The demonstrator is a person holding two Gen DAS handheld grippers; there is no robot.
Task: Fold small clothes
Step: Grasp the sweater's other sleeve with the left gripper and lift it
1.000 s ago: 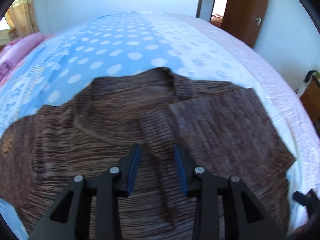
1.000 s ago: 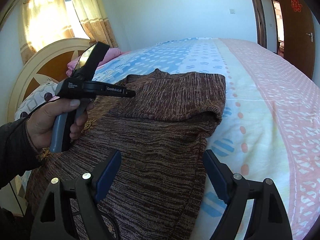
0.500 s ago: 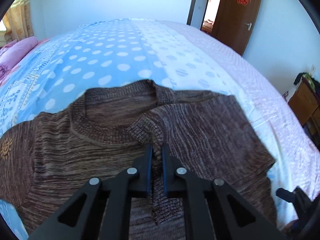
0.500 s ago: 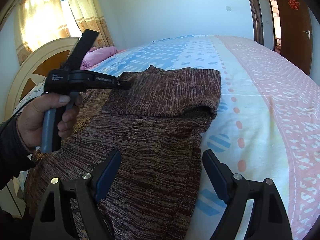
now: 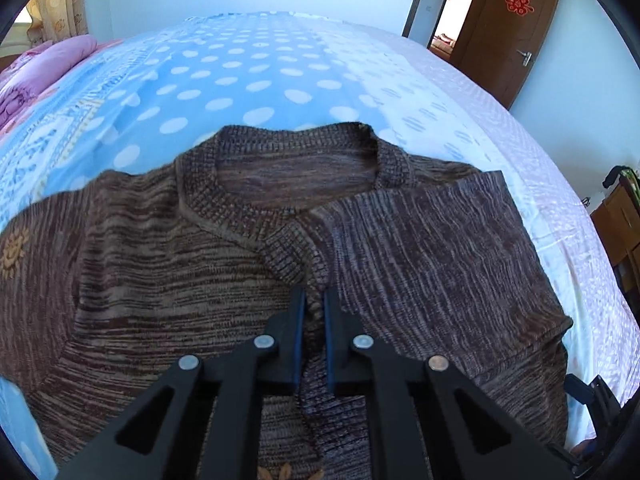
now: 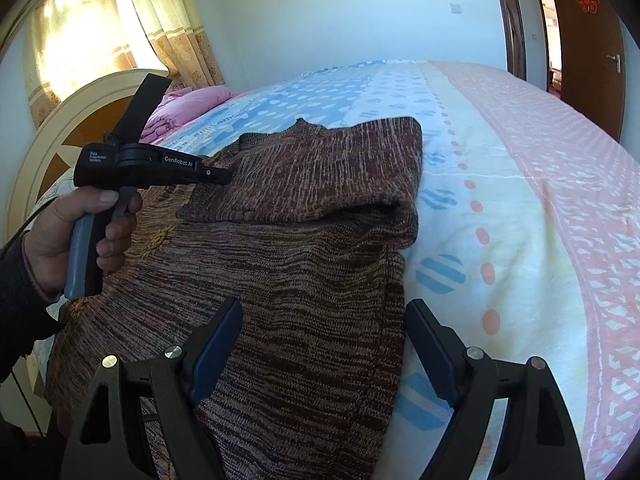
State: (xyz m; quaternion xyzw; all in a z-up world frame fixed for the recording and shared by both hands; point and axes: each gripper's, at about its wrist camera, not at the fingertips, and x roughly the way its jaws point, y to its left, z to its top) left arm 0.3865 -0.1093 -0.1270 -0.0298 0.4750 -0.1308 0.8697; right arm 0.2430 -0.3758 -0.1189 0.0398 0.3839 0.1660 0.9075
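Observation:
A brown knitted sweater [image 5: 160, 280] lies flat on the bed, collar [image 5: 248, 208] toward the far side. Its right sleeve [image 5: 432, 248] is folded across the chest. My left gripper [image 5: 314, 300] is shut on the ribbed cuff [image 5: 292, 256] of that sleeve, just below the collar. In the right wrist view the left gripper [image 6: 220, 176] pinches the sleeve [image 6: 320, 176] from the left, held by a hand [image 6: 80, 232]. My right gripper [image 6: 324, 316] hangs open over the sweater [image 6: 304, 280] near its right edge, with nothing pinched between its pads.
The bed sheet [image 5: 248, 72] is blue with white dots, then cream and pink [image 6: 540, 200] toward the right. Pink bedding [image 6: 188, 104] and a rounded headboard [image 6: 60, 128] stand at the head. A brown door [image 5: 508, 28] and a wooden cabinet [image 5: 620, 220] are beyond the bed.
The left jaws have shut on the sleeve cuff and drawn it across the chest toward the left side of the sweater. The right gripper has stayed put and open.

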